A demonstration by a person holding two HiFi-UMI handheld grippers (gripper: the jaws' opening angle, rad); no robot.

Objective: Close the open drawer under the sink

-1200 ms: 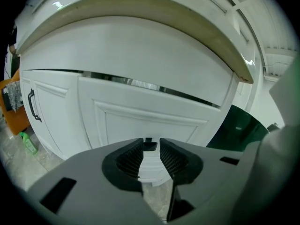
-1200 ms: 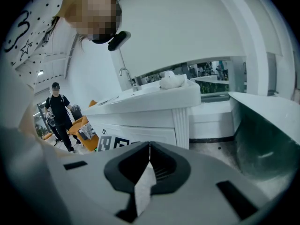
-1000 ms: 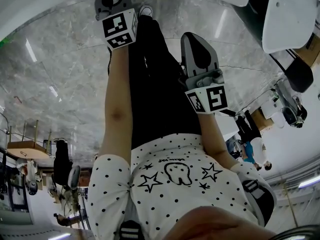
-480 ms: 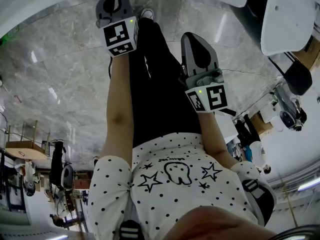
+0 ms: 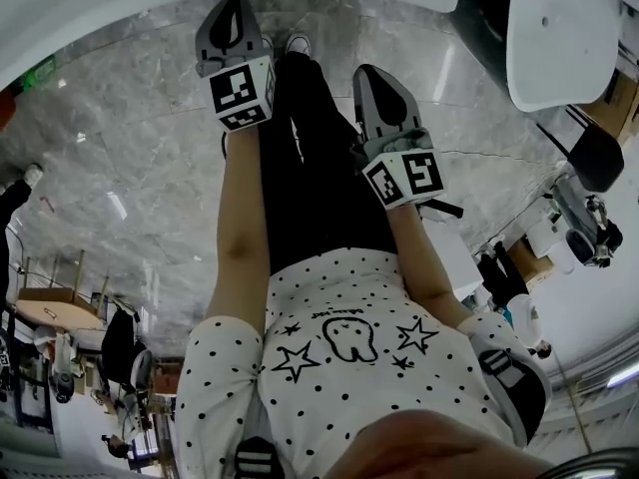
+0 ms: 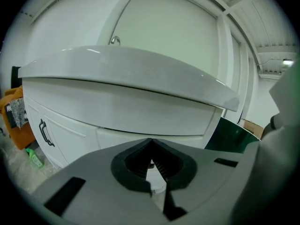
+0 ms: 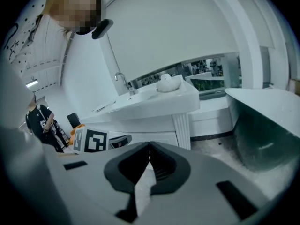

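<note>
**Clerk:** Which step is in hand?

**Inspector:** The approach, in my judgement. The left gripper [image 6: 153, 167] faces the vanity, near it but apart. Nothing touches the drawer [image 6: 140, 112], and the push is not begun.

**Clerk:** State of the fingers?

**Inspector:** The left jaws are clenched together with nothing between them. The right gripper [image 7: 149, 162] is likewise pinched closed and empty. It is held further back, with the left one's marker cube [image 7: 90, 141] showing ahead of it.

**Clerk:** Where is the drawer?

**Inspector:** Directly beneath the sink [image 6: 126, 68], whose white rim overhangs it. The faucet [image 6: 115, 40] stands behind. To the drawer's left is a cabinet door with a black handle [image 6: 44, 133].

**Clerk:** Its appearance?

**Inspector:** A wide, plain white front, glossy, with no pull visible on it. A dark seam runs between it and the sink's rim. The lens bends everything here, so I cannot tell how far it stands out. It may be only slightly proud of the cabinet.

**Clerk:** What does the next move call for?

**Inspector:** Bring the closed left tips squarely against the middle of the front, below the overhang. Then press level and straight in until it sits flush. An off-centre push would likely skew it on its runners.
</note>
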